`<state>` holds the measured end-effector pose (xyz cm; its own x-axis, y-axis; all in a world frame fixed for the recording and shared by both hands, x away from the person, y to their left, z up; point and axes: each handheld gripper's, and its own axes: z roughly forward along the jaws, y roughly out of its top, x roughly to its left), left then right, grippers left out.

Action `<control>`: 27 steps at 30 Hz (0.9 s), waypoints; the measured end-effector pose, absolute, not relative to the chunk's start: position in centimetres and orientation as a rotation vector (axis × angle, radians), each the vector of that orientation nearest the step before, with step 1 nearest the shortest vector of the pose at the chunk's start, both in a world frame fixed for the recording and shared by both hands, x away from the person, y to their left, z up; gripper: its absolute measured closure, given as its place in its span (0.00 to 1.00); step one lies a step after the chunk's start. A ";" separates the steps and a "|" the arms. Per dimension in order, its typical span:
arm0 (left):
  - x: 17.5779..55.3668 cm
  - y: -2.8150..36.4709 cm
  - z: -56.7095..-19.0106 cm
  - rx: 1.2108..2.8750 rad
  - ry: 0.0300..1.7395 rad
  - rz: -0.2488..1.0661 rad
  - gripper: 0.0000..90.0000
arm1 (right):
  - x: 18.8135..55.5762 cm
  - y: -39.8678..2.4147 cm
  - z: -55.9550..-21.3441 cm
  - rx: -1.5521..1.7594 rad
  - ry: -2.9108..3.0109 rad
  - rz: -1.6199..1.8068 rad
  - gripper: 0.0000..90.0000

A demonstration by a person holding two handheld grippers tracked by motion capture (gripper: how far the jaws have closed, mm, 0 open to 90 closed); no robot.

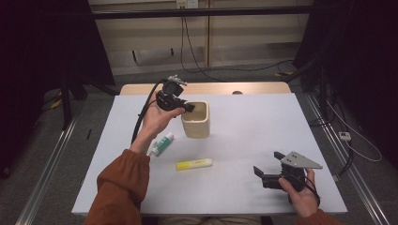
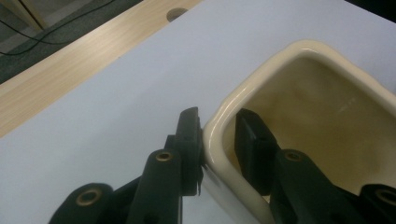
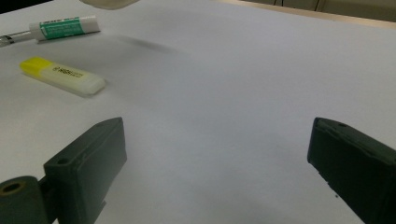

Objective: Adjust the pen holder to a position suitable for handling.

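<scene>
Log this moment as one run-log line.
left tool: shut on cream cup wall, one jaw inside | right tool: open, empty | highlighter, green-white tube: on table

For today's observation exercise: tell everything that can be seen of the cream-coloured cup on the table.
The cup is a squarish, cream-coloured holder with rounded corners and a thick glossy rim, ceramic by its look. It stands upright, open side up, on the white table, and nothing shows inside it. The left hand-held gripper straddles its near wall, one jaw outside and one inside, closed on the rim.
</scene>
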<state>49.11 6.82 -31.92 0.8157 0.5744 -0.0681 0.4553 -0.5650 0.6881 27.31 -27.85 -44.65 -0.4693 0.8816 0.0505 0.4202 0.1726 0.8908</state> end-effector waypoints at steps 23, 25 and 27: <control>48.5 2.8 -35.4 2.306 0.753 0.140 0.80 | 27.3 -27.9 -44.6 1.221 1.973 1.257 0.05; 48.6 2.8 -35.4 2.316 0.741 0.144 0.80 | 27.3 -27.8 -44.7 1.219 1.975 1.256 0.05; 48.7 2.8 -35.9 2.297 0.764 0.136 0.80 | 27.3 -27.8 -44.7 1.218 1.975 1.257 0.05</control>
<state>48.73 2.84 -35.85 0.8204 0.5604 -0.1138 0.4867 -0.5797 0.6535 27.28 -27.84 -44.65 -0.4765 0.8776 0.0523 0.4190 0.1744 0.8911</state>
